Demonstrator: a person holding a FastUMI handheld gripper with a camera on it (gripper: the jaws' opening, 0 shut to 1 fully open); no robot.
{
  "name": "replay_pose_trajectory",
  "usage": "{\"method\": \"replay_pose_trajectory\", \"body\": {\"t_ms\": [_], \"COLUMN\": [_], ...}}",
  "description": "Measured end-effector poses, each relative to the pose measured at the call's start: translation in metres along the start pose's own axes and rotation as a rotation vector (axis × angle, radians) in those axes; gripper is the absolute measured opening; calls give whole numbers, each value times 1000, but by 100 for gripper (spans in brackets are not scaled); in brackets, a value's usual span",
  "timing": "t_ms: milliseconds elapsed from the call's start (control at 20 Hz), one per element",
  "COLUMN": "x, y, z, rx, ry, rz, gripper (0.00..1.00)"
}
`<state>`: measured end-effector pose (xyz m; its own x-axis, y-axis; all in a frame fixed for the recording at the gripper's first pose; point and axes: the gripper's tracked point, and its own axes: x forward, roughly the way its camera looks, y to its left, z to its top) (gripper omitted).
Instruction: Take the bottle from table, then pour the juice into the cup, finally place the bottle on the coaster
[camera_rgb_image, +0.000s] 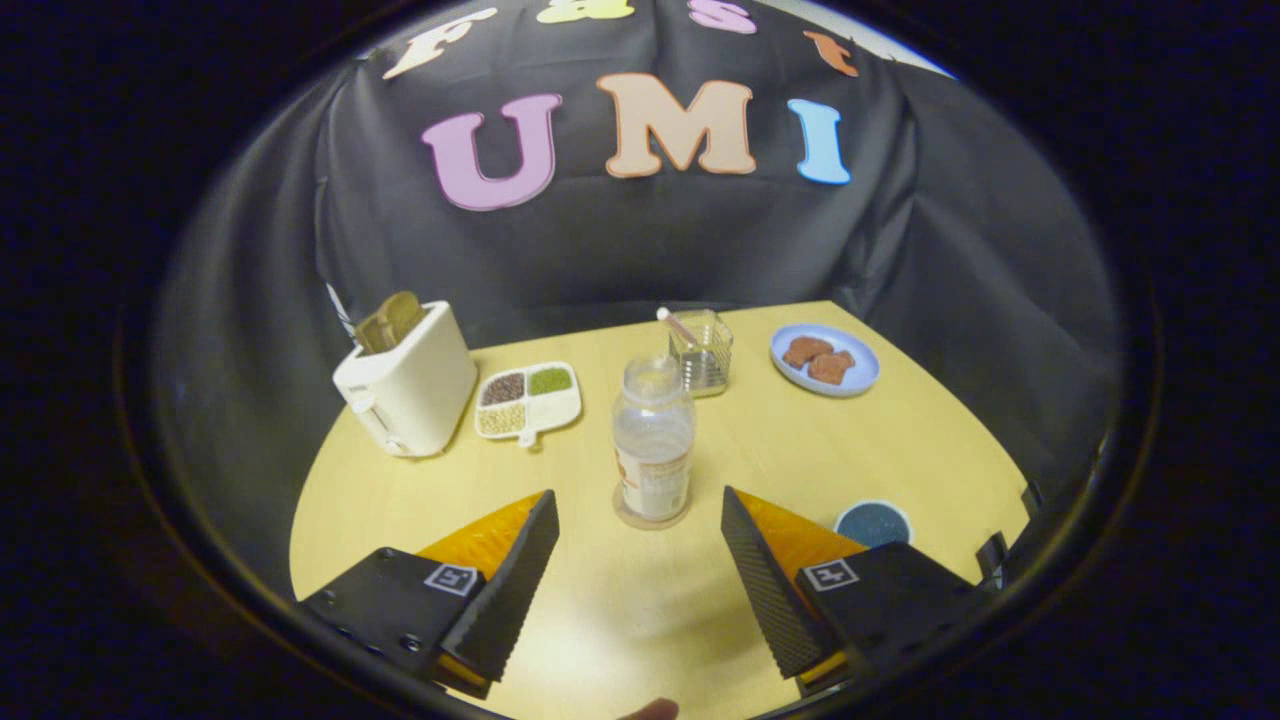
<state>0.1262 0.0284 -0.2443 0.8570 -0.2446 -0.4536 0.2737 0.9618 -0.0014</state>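
Note:
A clear plastic bottle (653, 440) with an orange label stands upright and uncapped on a round tan coaster (651, 520), just ahead of my fingers and centred between them. My gripper (640, 510) is open, with its ribbed black fingers (510, 580) spread wide and nothing between them. Behind the bottle, slightly to the right, stands a clear glass cup (702, 352) with a straw in it.
A cream toaster (408, 380) with toast stands at the back left, beside a white divided dish (527, 400) of grains. At the back right is a blue plate (825, 359) with brown cookies. A dark blue round coaster (873, 523) lies by the right finger. The wooden table (900, 450) ends at the black cloth.

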Motion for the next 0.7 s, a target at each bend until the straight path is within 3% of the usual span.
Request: {"method": "replay_pose_trajectory", "body": {"t_ms": [250,500,700], "x": [-39,-69,-84], "y": [-17,-22,-40], "z": [74,122,150], "rx": [-97,-76,-69], "ry": [-124,-196,-262], "rz": [35,143,150], "gripper": [100,100,100]}}
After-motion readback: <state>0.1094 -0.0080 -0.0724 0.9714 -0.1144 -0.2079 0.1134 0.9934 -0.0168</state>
